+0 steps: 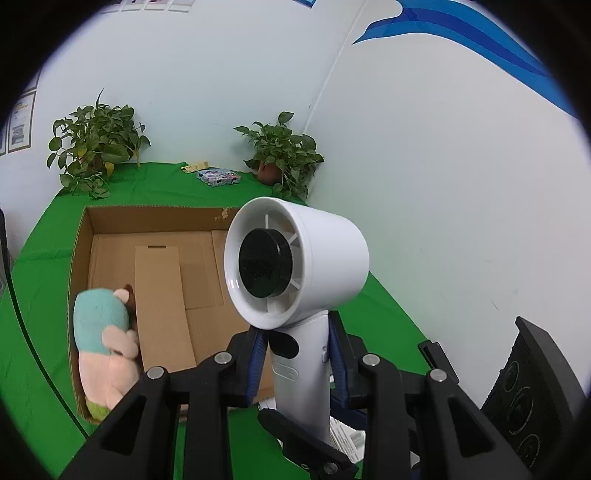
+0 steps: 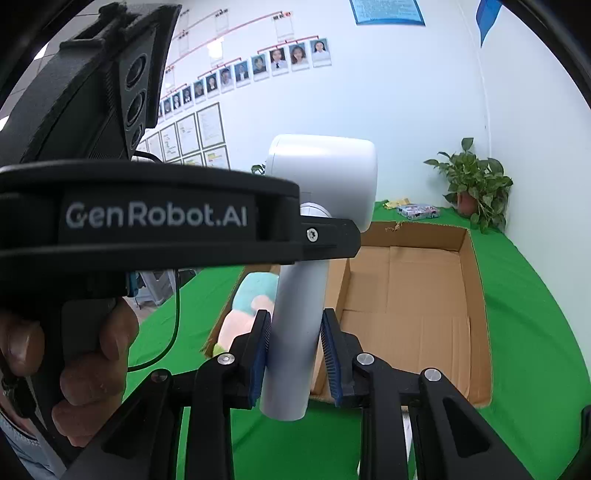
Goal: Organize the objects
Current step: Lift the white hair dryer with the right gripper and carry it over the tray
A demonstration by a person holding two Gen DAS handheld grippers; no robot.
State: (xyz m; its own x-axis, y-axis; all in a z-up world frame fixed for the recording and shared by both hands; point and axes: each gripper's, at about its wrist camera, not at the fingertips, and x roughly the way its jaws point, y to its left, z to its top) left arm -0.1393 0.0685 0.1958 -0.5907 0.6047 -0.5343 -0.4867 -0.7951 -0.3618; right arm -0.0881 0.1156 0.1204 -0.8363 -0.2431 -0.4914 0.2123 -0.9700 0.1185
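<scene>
Both-handed, left gripper (image 1: 297,354) and right gripper (image 2: 295,350) clamp the white hair dryer (image 1: 295,254) handle – above the cardboard box (image 1: 155,221), plush toy (image 1: 105,339) inside, potted plant (image 1: 284,155) beyond.

White handheld fan (image 1: 295,258) upright, above open cardboard box (image 1: 162,266)

Readable in white letters: "GenRobot.AI", printed on the black body of the left hand-held gripper (image 2: 295,236), seen from the right wrist view. Framed sheets (image 2: 192,136) and blue notice (image 2: 388,11) on the wall: lettering too small to read.
</scene>
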